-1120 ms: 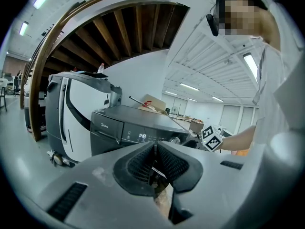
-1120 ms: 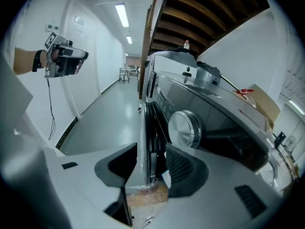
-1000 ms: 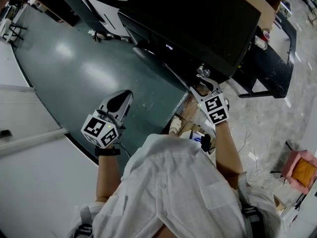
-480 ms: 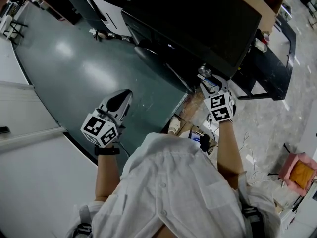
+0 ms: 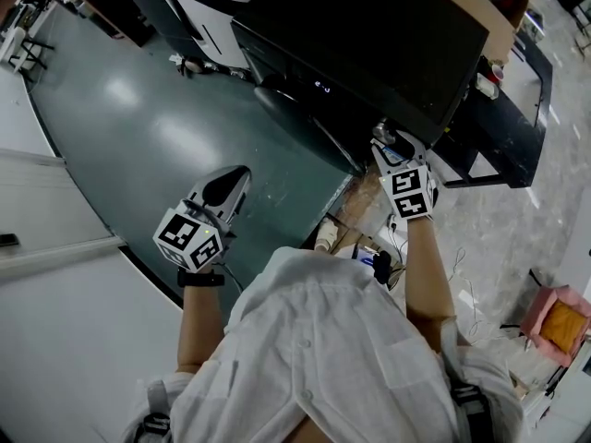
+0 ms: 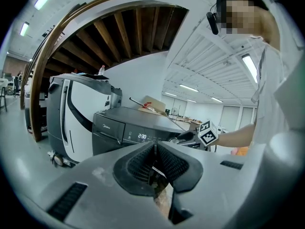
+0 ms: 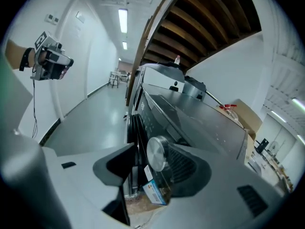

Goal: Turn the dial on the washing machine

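Now, with jaws spread either side of the round silver dial (image 7: pixel 156 153) on the front of the dark grey washing machine (image 5: pixel 369 35), the right gripper (image 5: pixel 386 142) may skid off its rim if closed off-centre, while the left gripper (image 6: pixel 153 151) idles, jaws together and empty.

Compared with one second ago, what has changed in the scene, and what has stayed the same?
The right gripper moved forward to the front of the washing machine; its tongs now stand open around the dial, not yet closed on it. The left gripper stayed low over the floor, tongs shut.
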A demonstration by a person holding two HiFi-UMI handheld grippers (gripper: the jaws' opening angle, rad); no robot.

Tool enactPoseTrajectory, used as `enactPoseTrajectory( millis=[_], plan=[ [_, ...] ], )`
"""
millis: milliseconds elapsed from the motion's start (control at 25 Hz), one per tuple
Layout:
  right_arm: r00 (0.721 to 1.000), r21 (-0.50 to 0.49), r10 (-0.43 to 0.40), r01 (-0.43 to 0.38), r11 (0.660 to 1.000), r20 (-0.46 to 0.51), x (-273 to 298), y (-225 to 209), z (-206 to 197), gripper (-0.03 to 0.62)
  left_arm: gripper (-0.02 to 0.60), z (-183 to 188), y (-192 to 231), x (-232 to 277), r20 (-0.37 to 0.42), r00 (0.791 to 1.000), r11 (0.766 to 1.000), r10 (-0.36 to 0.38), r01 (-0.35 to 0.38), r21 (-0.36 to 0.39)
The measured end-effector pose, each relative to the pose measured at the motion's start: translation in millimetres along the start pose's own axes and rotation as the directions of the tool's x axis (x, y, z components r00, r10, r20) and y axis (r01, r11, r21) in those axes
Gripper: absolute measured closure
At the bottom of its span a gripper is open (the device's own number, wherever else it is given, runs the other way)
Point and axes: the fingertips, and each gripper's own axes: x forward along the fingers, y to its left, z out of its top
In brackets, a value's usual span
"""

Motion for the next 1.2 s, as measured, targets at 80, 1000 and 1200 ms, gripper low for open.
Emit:
enactPoseTrajectory(
  millis=[80, 1000, 1200],
  plan=[
    [0.999, 0.039, 0.012, -0.01, 0.999, -0.048, -5.4, 5.4, -14.9, 0.354, 0.56, 0.1, 1.5, -1.8, 0.005, 1.0, 1.0, 0.003, -0.003, -0.001],
    [0.974, 0.275, -0.055, -0.008, 0.961, 0.218, -100.2, 16.8, 38.5, 0.594, 0.56, 10.8, 12.9, -51.3, 0.076, 0.996, 0.998, 0.055, -0.055, 0.002],
    [0.964, 0.285, -0.098, 0.024, 0.958, 0.249, -116.0, 9.6, 49.8, 0.594, 0.56, 11.5, 20.3, -69.7, 0.092, 0.992, 0.996, 0.084, -0.084, -0.006]
  ],
)
